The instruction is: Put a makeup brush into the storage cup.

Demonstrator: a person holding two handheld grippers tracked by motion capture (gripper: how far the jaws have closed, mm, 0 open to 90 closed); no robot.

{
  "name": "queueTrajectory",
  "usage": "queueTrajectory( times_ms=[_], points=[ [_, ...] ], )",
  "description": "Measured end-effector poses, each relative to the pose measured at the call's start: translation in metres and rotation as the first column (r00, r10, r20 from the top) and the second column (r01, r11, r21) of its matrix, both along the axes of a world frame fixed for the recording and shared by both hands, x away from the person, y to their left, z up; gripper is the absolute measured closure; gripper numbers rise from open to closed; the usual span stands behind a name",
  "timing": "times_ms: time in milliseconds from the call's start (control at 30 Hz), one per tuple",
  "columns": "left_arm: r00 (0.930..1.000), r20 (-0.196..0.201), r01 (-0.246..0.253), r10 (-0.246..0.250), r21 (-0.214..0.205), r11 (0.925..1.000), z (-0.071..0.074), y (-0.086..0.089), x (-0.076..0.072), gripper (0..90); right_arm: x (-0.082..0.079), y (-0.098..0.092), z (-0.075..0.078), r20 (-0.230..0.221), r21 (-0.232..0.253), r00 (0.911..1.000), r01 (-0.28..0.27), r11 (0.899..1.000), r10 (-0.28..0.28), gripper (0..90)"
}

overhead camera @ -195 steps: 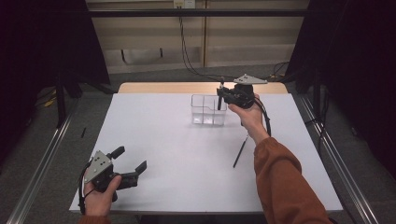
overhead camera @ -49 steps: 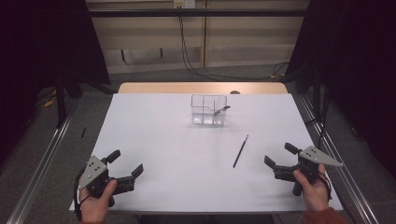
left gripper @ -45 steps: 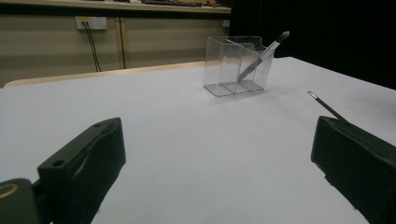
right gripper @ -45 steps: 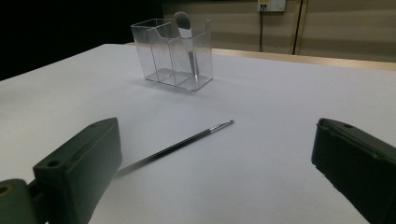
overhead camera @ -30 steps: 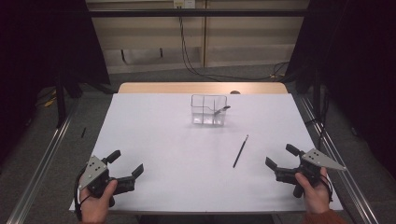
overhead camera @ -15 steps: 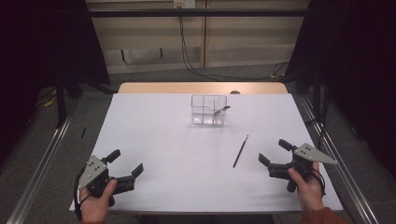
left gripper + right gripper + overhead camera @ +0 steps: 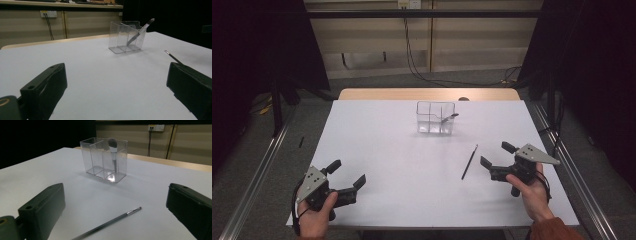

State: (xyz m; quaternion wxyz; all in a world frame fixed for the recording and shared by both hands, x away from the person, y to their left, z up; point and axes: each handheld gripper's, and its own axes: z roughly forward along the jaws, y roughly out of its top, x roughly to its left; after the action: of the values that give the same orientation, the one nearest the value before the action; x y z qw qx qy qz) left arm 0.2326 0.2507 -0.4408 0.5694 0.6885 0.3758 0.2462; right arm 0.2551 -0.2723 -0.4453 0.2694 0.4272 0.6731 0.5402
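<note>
A clear plastic organizer (image 7: 435, 118) with three compartments stands at the back middle of the white table (image 7: 387, 150). A make-up brush (image 7: 448, 118) leans in its right compartment, head up. A thin dark brush (image 7: 469, 162) lies flat on the table in front and to the right of the organizer. My right gripper (image 7: 495, 154) hovers open just right of the thin brush, nothing between its jaws. In the right gripper view the thin brush (image 7: 110, 222) lies low between the jaws, with the organizer (image 7: 105, 160) beyond. My left gripper (image 7: 347, 173) rests open at the front left corner.
A wooden strip (image 7: 427, 94) borders the table's far edge. Metal rails (image 7: 257, 175) run along the floor on both sides. Cables (image 7: 412, 55) hang from a wall socket behind the table. Dark curtains flank the space.
My right gripper, which 6.5 s ago was at the organizer, has over the last second moved left and forward toward the thin brush. The left gripper has stayed put.
</note>
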Motion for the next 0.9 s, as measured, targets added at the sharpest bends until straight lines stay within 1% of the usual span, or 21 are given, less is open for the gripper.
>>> queueTrajectory(
  times_ms=[33,67,167,233,267,333,367,400,433,500,533,567,600,633,667,800,900],
  points=[
    [1.0000,0.000,0.000,0.000,0.000,1.0000,0.000,0.000,0.000,3.1,0.000,0.000,0.000,0.000,0.000,1.0000,0.000,1.000,0.000,1.8],
    [1.0000,0.000,-0.002,0.002,0.000,1.0000,0.000,-0.001,0.000,3.1,0.005,0.005,0.001,0.000,-0.002,0.9999,-0.013,1.000,0.013,1.9],
    [1.0000,-0.002,-0.002,0.002,-0.001,1.0000,0.000,-0.001,0.000,3.1,0.010,0.009,0.002,-0.009,0.002,0.9999,-0.012,1.000,0.012,2.0],
    [1.0000,-0.002,-0.003,0.003,-0.005,1.0000,-0.001,-0.001,0.000,3.1,0.014,0.012,0.003,-0.006,-0.003,0.9999,-0.013,1.000,0.013,2.1],
    [1.0000,-0.002,-0.002,0.002,0.000,1.0000,-0.001,-0.001,0.000,3.1,0.015,0.013,0.003,-0.003,-0.004,0.9999,-0.016,1.000,0.016,2.5],
    [1.0000,-0.003,0.003,-0.003,0.006,1.0000,-0.001,-0.001,0.000,3.1,0.018,0.015,0.005,-0.010,0.003,0.9996,-0.025,1.000,0.025,2.4],
    [1.0000,-0.005,0.003,-0.003,0.002,1.0000,-0.001,-0.001,0.000,3.1,0.020,0.016,0.006,-0.007,0.005,0.9997,-0.024,1.000,0.024,2.5],
    [1.0000,-0.005,0.005,-0.005,0.005,1.0000,-0.001,-0.002,0.000,3.1,0.021,0.017,0.006,-0.006,0.003,0.9997,-0.022,1.000,0.022,2.4],
    [1.0000,-0.004,0.005,-0.005,0.002,1.0000,-0.001,-0.002,0.000,3.1,0.024,0.019,0.008,-0.002,-0.011,0.9998,-0.022,1.000,0.022,2.3],
    [1.0000,-0.007,0.005,-0.005,0.004,1.0000,-0.001,-0.002,0.000,3.1,0.028,0.021,0.009,-0.005,-0.016,0.9998,-0.022,1.000,0.022,2.4],
    [1.0000,-0.006,0.004,-0.004,0.005,1.0000,-0.001,-0.002,0.001,3.1,0.031,0.022,0.010,-0.012,-0.019,0.9997,-0.019,1.000,0.019,3.2],
    [1.0000,-0.006,0.006,-0.006,0.003,1.0000,-0.001,-0.002,0.001,3.1,0.034,0.023,0.013,-0.039,-0.036,0.9989,-0.026,0.999,0.024,3.2],
    [1.0000,-0.006,0.006,-0.006,0.003,1.0000,-0.001,-0.002,0.001,3.1,0.038,0.025,0.014,-0.054,-0.050,0.9981,-0.032,0.998,0.030,3.0],
    [1.0000,-0.006,0.006,-0.006,0.005,1.0000,-0.001,-0.002,0.001,3.1,0.038,0.025,0.014,-0.054,-0.050,0.9981,-0.032,0.998,0.030,3.0],
    [0.9999,-0.007,0.010,-0.010,0.005,0.9999,-0.001,-0.003,0.001,3.1,0.045,0.028,0.014,-0.066,-0.065,0.9974,-0.032,0.997,0.028,3.3],
    [0.9999,-0.007,0.011,-0.011,0.006,0.9999,-0.001,-0.003,0.001,3.1,0.054,0.033,0.016,-0.082,-0.076,0.9962,-0.036,0.996,0.030,3.2],
    [0.9999,-0.006,0.009,-0.009,0.006,0.9999,-0.001,-0.002,0.001,3.1,0.060,0.034,0.020,-0.085,-0.073,0.9958,-0.039,0.997,0.032,3.1]
  ],
)
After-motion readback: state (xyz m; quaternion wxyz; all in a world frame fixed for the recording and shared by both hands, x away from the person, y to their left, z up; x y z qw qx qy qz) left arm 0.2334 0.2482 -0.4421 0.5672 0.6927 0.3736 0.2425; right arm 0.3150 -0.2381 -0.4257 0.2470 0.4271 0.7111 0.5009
